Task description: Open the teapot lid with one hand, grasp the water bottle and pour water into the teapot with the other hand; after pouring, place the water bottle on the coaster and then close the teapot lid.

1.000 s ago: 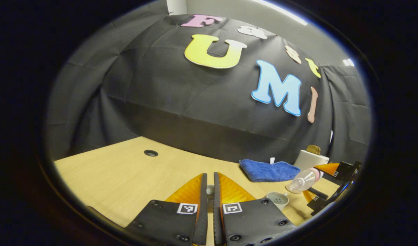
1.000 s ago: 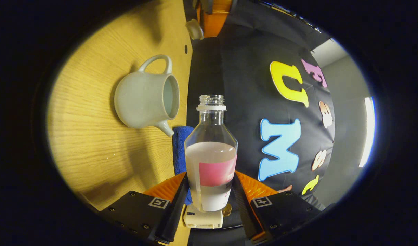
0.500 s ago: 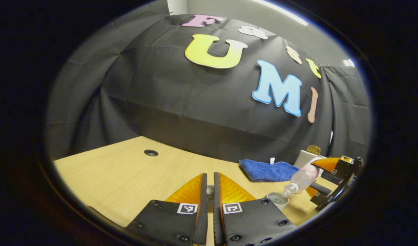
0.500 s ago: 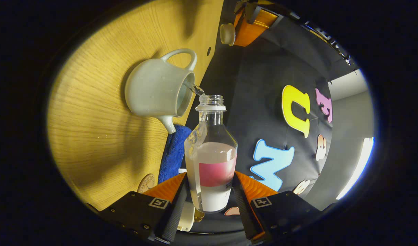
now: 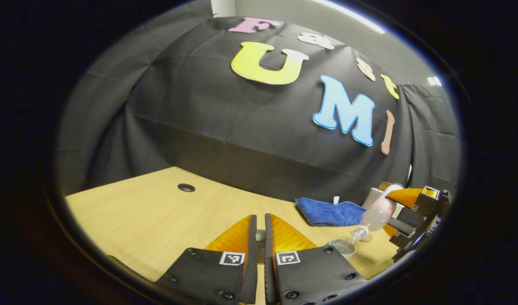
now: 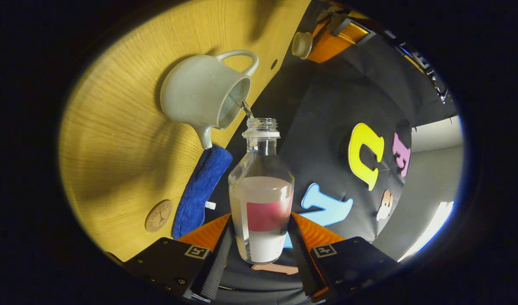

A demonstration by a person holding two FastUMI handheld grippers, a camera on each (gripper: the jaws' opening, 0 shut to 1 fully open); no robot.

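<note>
My right gripper (image 6: 261, 221) is shut on a clear water bottle (image 6: 262, 190) with a pink label, tilted mouth-down toward the white teapot (image 6: 199, 95). A thin stream of water (image 6: 246, 110) runs from the bottle mouth into the open pot. In the left gripper view the bottle (image 5: 371, 219) leans over the teapot's opening (image 5: 343, 248) at the lower right. My left gripper (image 5: 260, 232) is shut on the teapot lid (image 5: 261, 234), held off to the side above the table. The right gripper view shows that lid (image 6: 300, 45) in the far gripper (image 6: 310, 42). A round coaster (image 6: 158, 215) lies on the table.
A folded blue cloth (image 5: 329, 212) lies by the back wall, next to the teapot's spout (image 6: 204, 137). A white box (image 5: 374, 195) stands behind the bottle. The wooden table (image 5: 148, 216) has a round cable hole (image 5: 186, 187) at the far left.
The right gripper has tipped the bottle further toward the teapot, and water now streams into the pot. The left gripper with the lid has hardly moved.
</note>
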